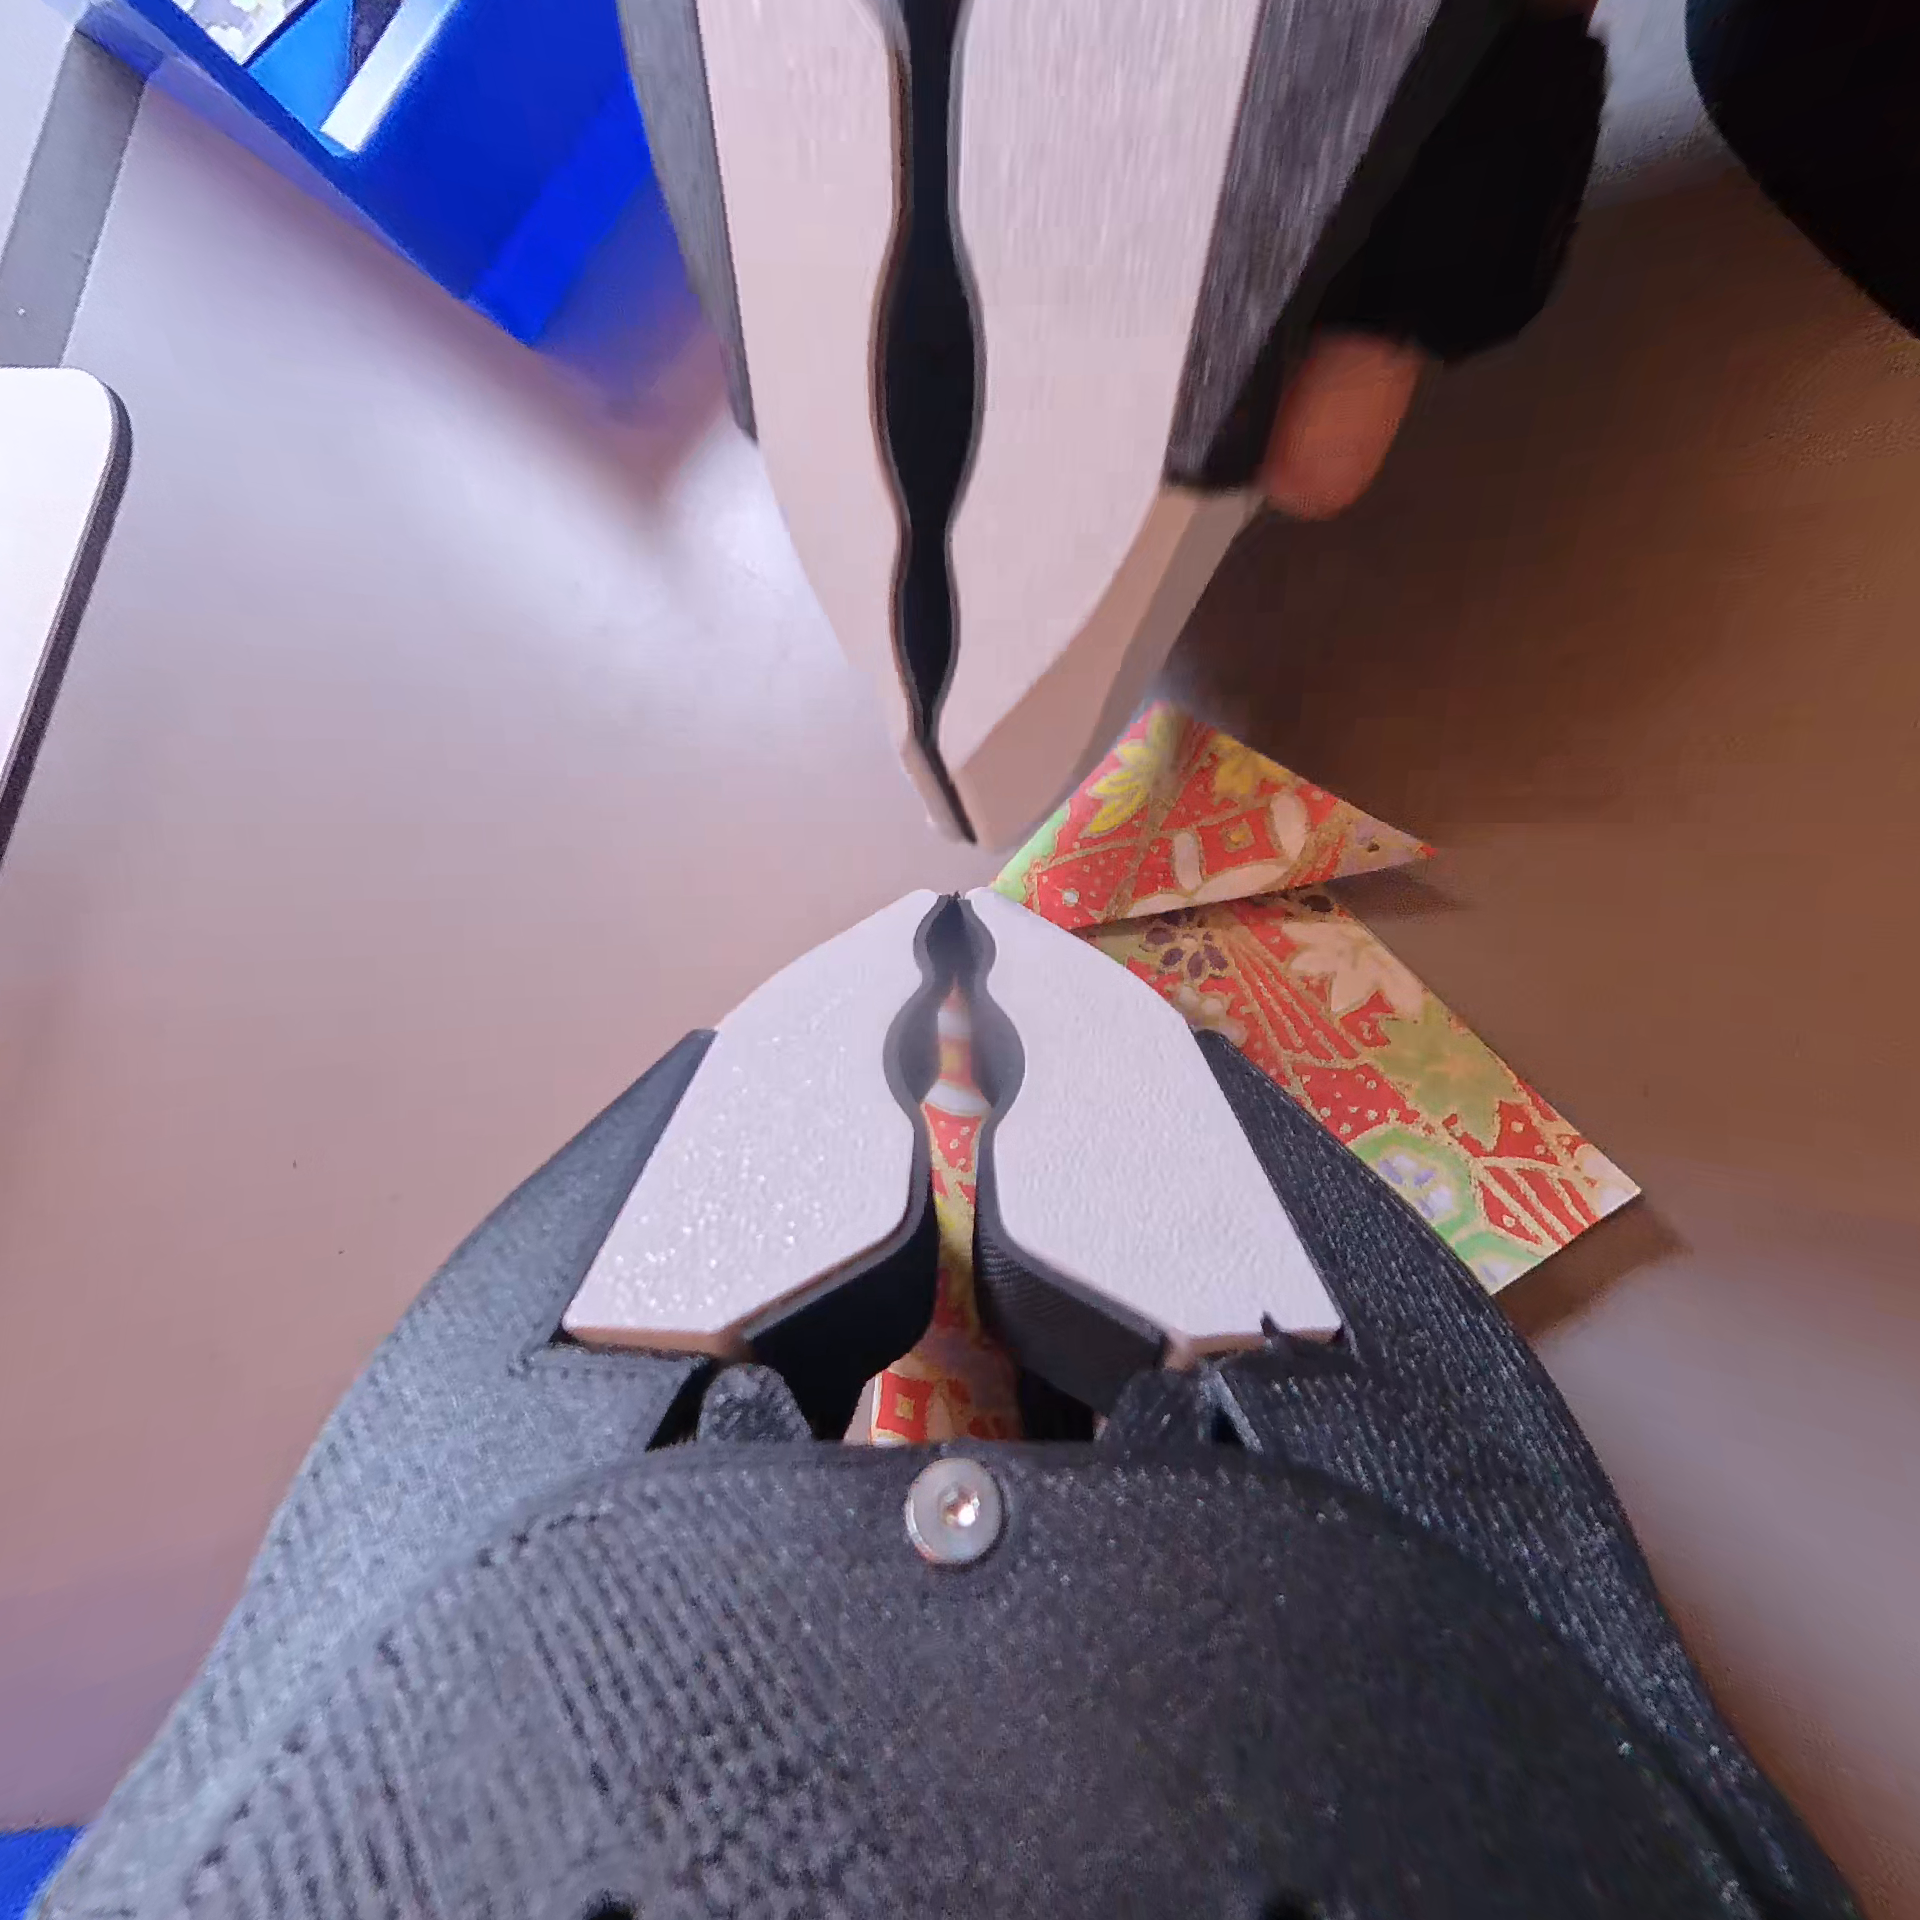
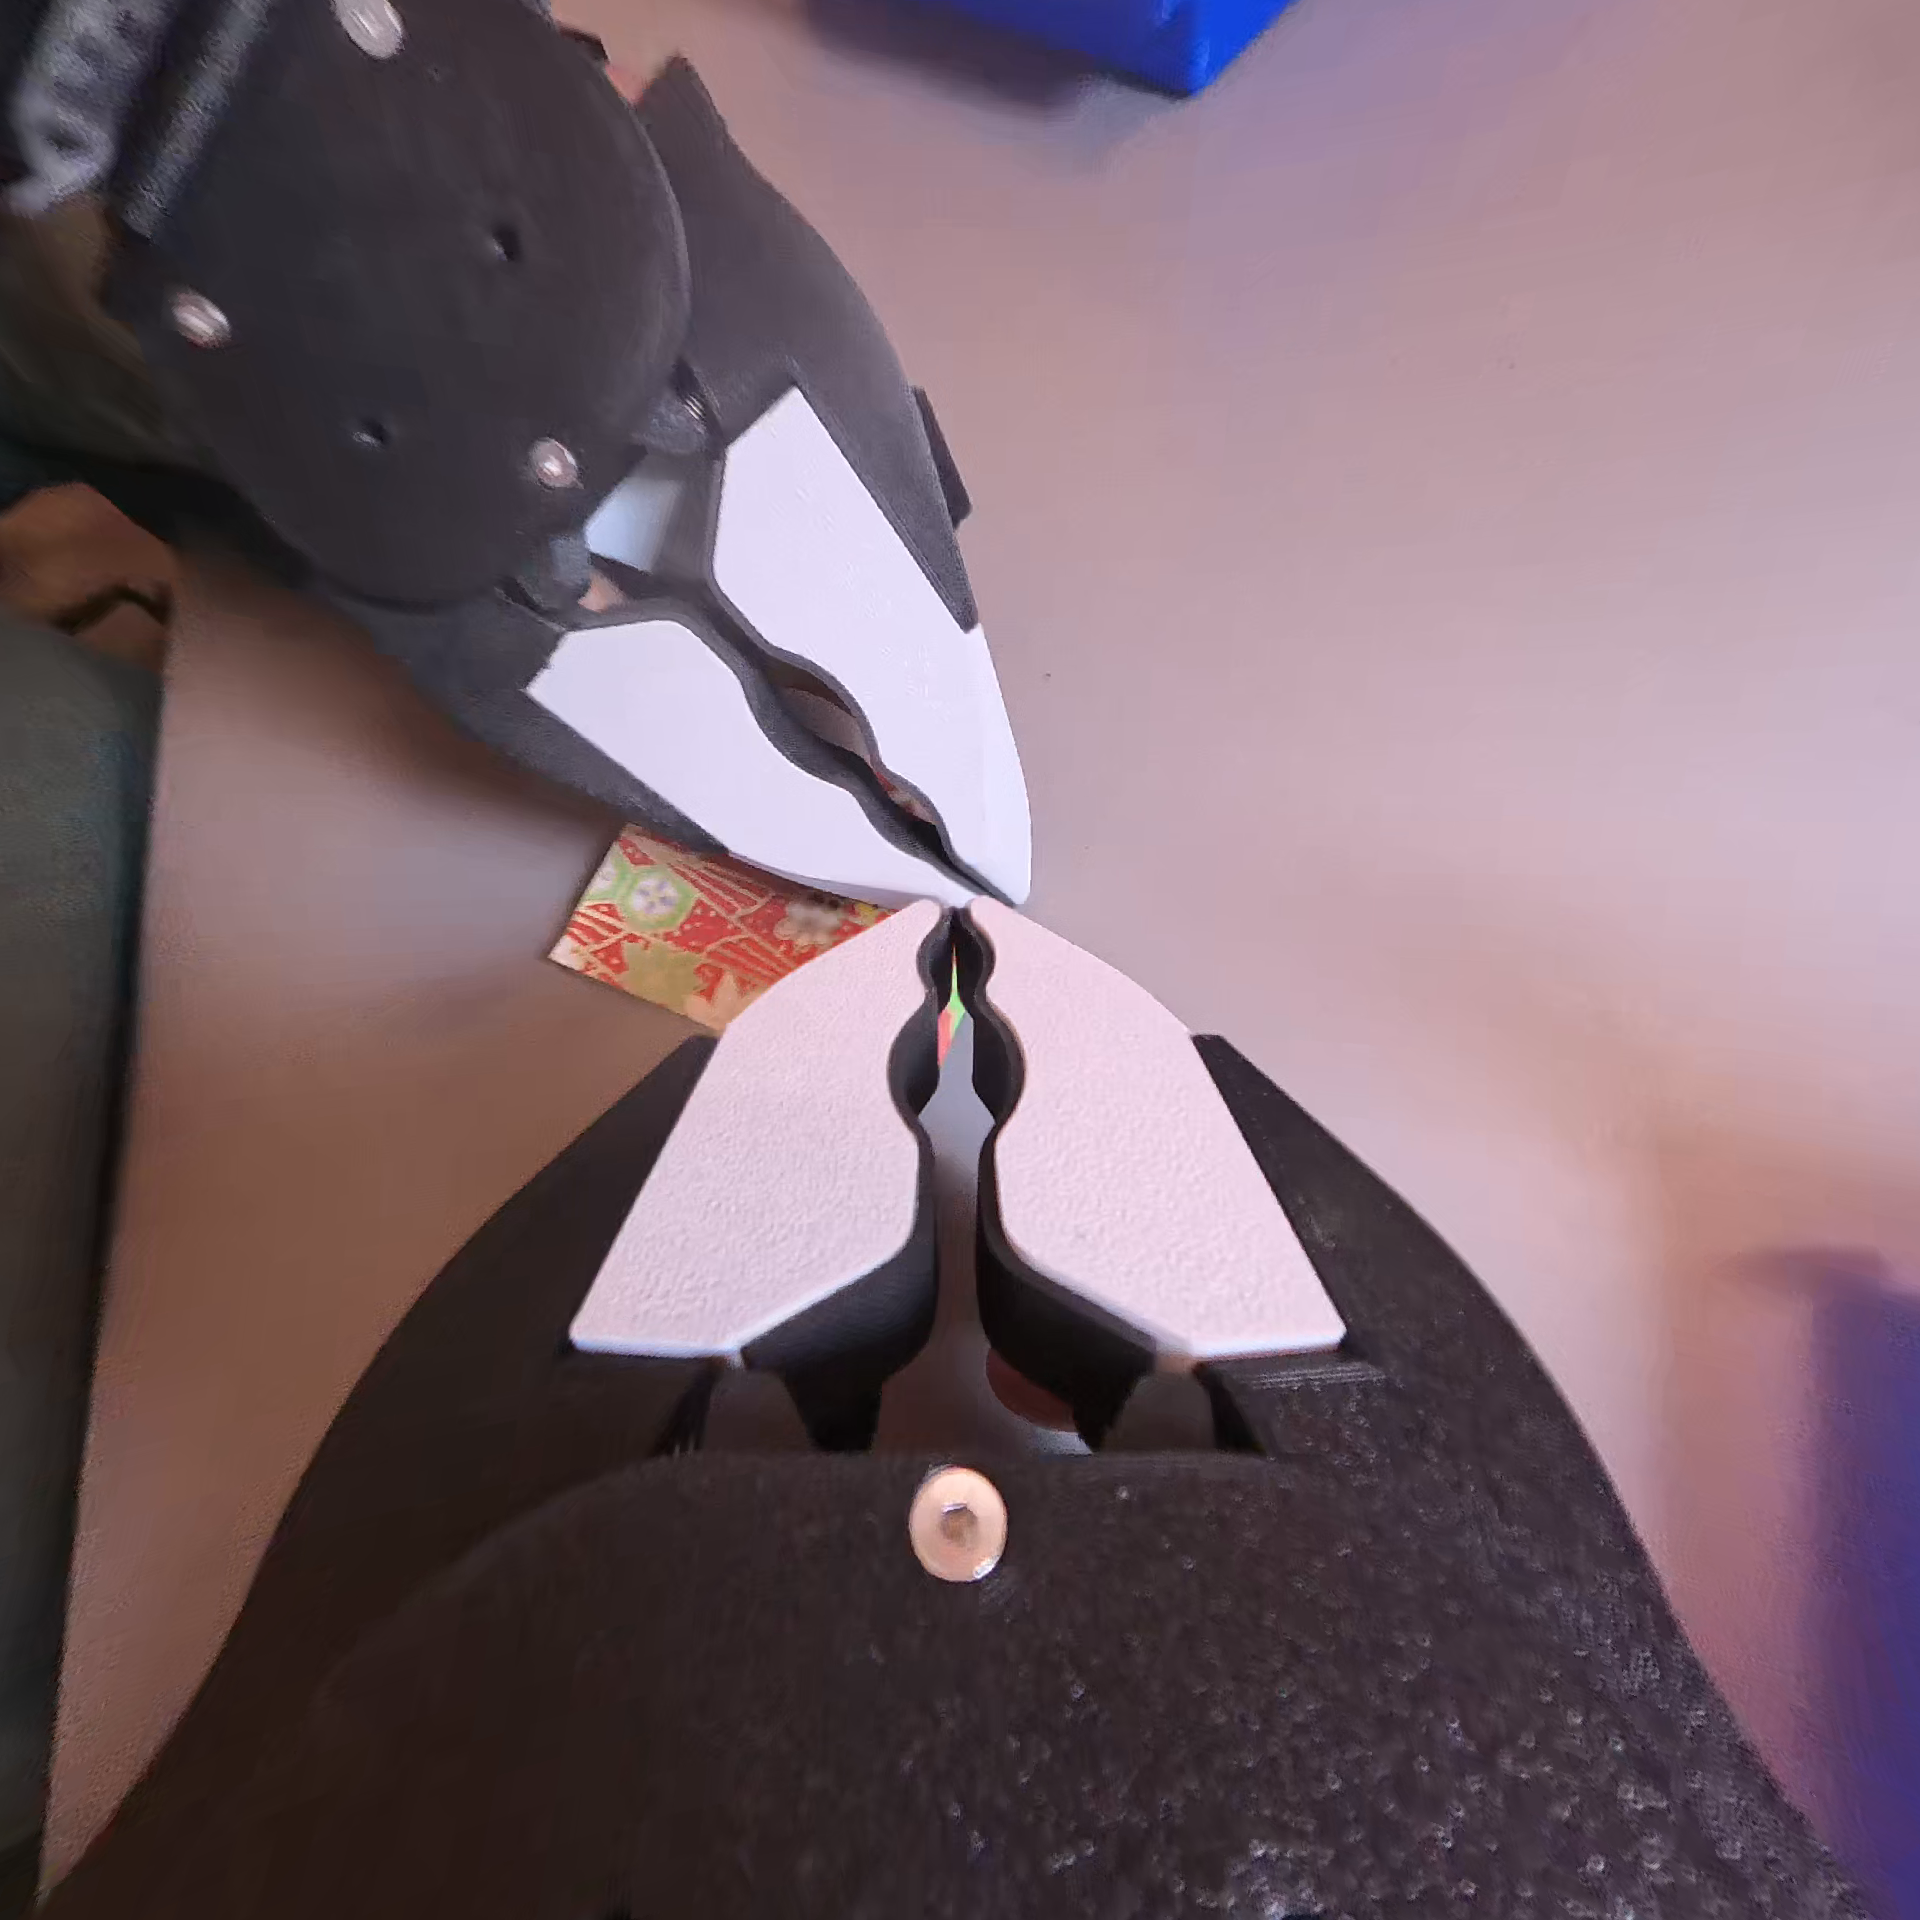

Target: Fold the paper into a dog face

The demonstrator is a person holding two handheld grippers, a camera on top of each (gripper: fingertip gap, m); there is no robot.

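Observation:
The patterned paper (image 1: 1351, 1039), red, green and gold, lies flat on the table with one triangular flap (image 1: 1236, 831) folded over its far part. My left gripper (image 1: 951, 902) is shut, its tips low at the paper's left edge, and the paper shows through the gap under its fingers. My right gripper (image 1: 951, 826) comes in from the far side, shut, tip to tip with the left. In the right wrist view my right gripper (image 2: 958, 909) is shut, a sliver of paper shows through its gap, the left gripper (image 2: 997, 888) lies over the paper (image 2: 707, 925).
A blue bin (image 1: 468, 156) stands at the far left of the table (image 1: 416, 831) and also shows in the right wrist view (image 2: 1091, 31). A white board with a dark edge (image 1: 42, 520) lies at the left. A gloved hand (image 1: 1455, 260) holds the right gripper. The grippers are tip to tip, or close to it.

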